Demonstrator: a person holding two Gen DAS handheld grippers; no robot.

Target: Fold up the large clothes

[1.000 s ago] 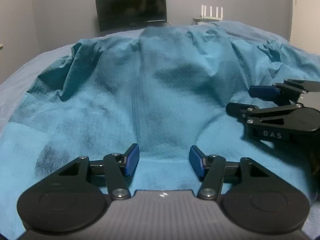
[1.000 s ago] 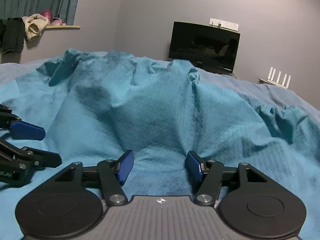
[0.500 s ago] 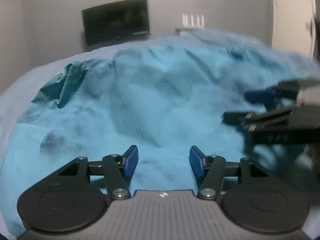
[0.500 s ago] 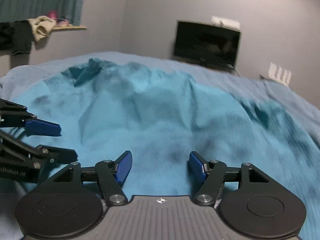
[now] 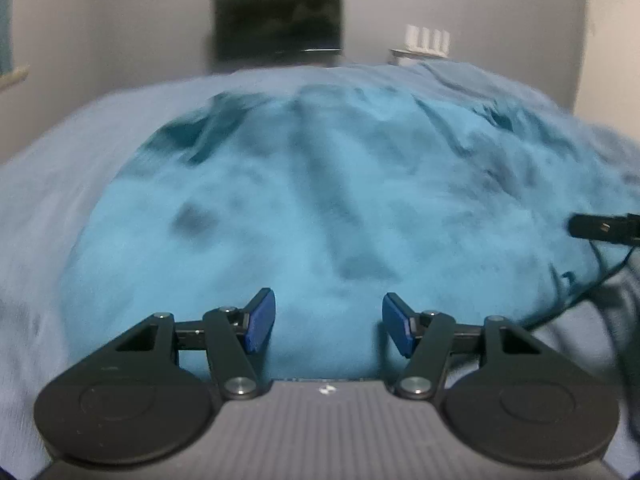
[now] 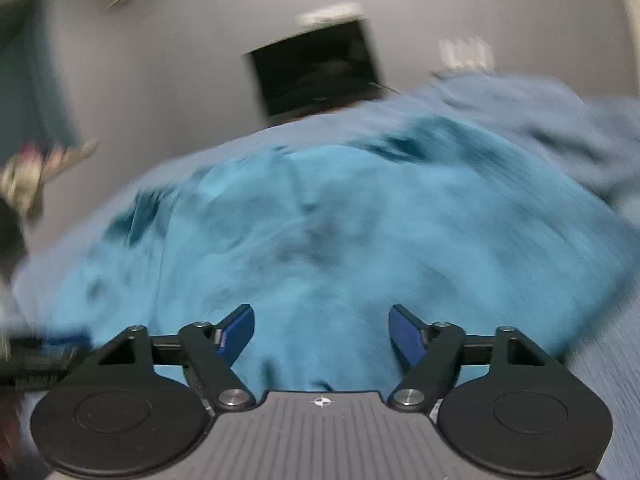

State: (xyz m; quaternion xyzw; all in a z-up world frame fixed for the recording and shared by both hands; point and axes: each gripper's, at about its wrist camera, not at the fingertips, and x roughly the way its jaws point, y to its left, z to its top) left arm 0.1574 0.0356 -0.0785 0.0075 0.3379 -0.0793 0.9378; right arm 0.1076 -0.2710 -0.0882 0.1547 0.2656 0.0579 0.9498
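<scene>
Both claws backed off fleecy teal garment (image 5: 320,200) | right gripper (image 6: 322,334) just widened, empty | left gripper (image 5: 329,326) agape

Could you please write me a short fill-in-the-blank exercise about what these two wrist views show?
1. The garment spread on the bed is ____ in colour.
2. Between the pads of the left gripper there is only a gap: it is ____.
3. The dark screen stands against the ____ behind the bed.
4. The right gripper grips nothing; it is ____.

Missing words: teal; open; wall; open
</scene>
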